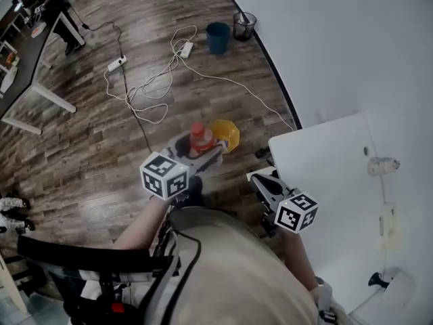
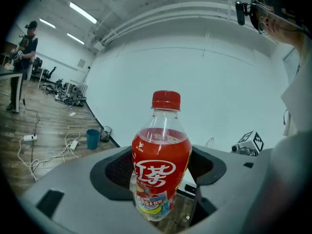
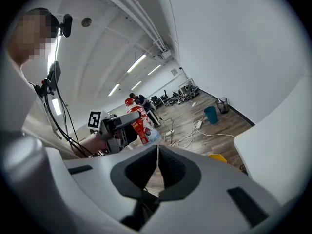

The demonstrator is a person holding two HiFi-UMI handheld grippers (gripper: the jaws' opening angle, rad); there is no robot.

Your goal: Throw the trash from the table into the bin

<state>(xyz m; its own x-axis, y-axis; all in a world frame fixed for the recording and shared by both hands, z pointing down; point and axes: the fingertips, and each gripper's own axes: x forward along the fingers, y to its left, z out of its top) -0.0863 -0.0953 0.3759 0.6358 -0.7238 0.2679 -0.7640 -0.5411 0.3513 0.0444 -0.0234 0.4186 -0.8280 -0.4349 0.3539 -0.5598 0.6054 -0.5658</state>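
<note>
Bottle (image 2: pixel 161 165) clamped upright in left gripper (image 1: pixel 205 156), held over open floor.
Dark desk (image 1: pixel 24 63) bounds the far left. Loose cables (image 1: pixel 154 87) trail across the wood floor toward a blue bin (image 1: pixel 218 37) and a black mesh bin (image 1: pixel 244 25), both by the wall's base. Left jaws press the red bottle's lower body; a yellow object (image 1: pixel 226 134) lies just beyond it. Right gripper (image 3: pixel 157 162) has jaws fully together with nothing between them, beside the white table (image 1: pixel 331 175) corner. Wall closes the right side.
</note>
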